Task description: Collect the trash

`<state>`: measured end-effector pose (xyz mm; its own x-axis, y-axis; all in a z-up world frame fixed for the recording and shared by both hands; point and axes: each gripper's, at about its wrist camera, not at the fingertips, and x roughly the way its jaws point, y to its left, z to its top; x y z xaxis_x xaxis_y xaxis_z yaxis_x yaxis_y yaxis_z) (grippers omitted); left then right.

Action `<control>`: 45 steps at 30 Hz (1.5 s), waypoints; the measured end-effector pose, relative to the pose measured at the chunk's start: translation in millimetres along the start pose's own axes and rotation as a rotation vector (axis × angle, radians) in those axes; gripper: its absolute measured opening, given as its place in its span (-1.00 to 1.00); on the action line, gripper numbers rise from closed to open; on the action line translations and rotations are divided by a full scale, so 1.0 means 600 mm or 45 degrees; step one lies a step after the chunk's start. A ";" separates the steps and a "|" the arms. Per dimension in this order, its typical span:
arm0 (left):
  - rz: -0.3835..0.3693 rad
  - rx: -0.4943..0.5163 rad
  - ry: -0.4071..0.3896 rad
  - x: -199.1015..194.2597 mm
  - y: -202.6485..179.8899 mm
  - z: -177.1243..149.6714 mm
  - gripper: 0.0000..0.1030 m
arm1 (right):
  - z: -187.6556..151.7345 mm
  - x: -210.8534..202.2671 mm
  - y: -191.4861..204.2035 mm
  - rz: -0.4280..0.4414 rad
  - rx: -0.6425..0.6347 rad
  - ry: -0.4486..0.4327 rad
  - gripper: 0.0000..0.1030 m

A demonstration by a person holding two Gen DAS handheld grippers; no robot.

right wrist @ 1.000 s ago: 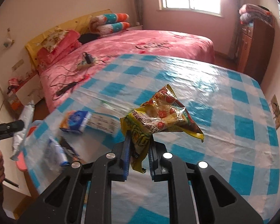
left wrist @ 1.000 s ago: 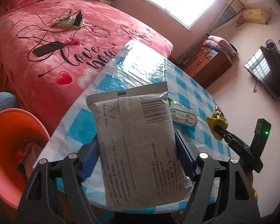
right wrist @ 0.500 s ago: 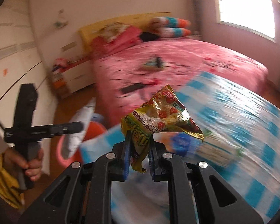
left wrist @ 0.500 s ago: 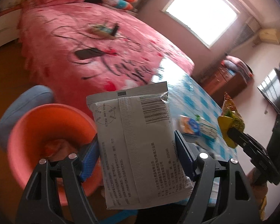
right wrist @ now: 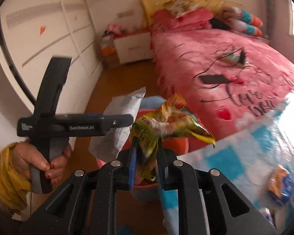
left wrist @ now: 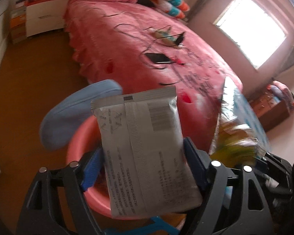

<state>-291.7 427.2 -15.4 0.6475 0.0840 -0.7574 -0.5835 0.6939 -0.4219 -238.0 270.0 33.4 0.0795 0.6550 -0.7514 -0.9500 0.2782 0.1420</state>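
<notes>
Trash is in both tools at once: a grey foil packet point(left wrist: 147, 152), printed side toward the camera, is clamped flat between the blue pads of the left tool point(left wrist: 145, 168), and a crumpled yellow snack wrapper point(right wrist: 162, 125) is pinched tight in the narrow jaws of the right tool point(right wrist: 147, 166). Both pieces hang over a pink plastic bin point(left wrist: 78, 137) on the floor — held there, I'd judge, so that opening the jaws lets them fall straight in. The bin stands just beside the corner of the tabletop point(right wrist: 235, 152), whose blue-checked cloth carries at least one more scrap, a small blue and orange packet point(right wrist: 282, 184). A pale blue cushion-like thing point(left wrist: 78, 113) lies against the bin's far rim; what it is I can't tell. Beyond is a pink bed point(left wrist: 147, 39) with a phone point(left wrist: 157, 57) and cables — nothing to do with the job.
</notes>
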 end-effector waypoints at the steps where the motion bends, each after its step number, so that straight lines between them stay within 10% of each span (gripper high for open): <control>1: 0.004 -0.008 -0.003 0.000 0.007 -0.002 0.59 | -0.002 0.013 0.002 0.002 0.010 0.021 -0.02; 10: 0.009 -0.003 -0.034 -0.001 0.022 -0.008 0.60 | -0.025 -0.047 -0.029 -0.103 0.153 -0.061 0.78; 45: -0.152 0.418 0.003 -0.034 -0.293 -0.079 0.60 | -0.248 -0.310 -0.194 -0.407 0.480 -0.310 0.78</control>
<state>-226.0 269.6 50.5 0.7004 -0.0133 -0.7136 -0.3146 0.8917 -0.3255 -187.2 11.1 60.6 0.4563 0.6277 -0.6307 -0.6967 0.6929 0.1857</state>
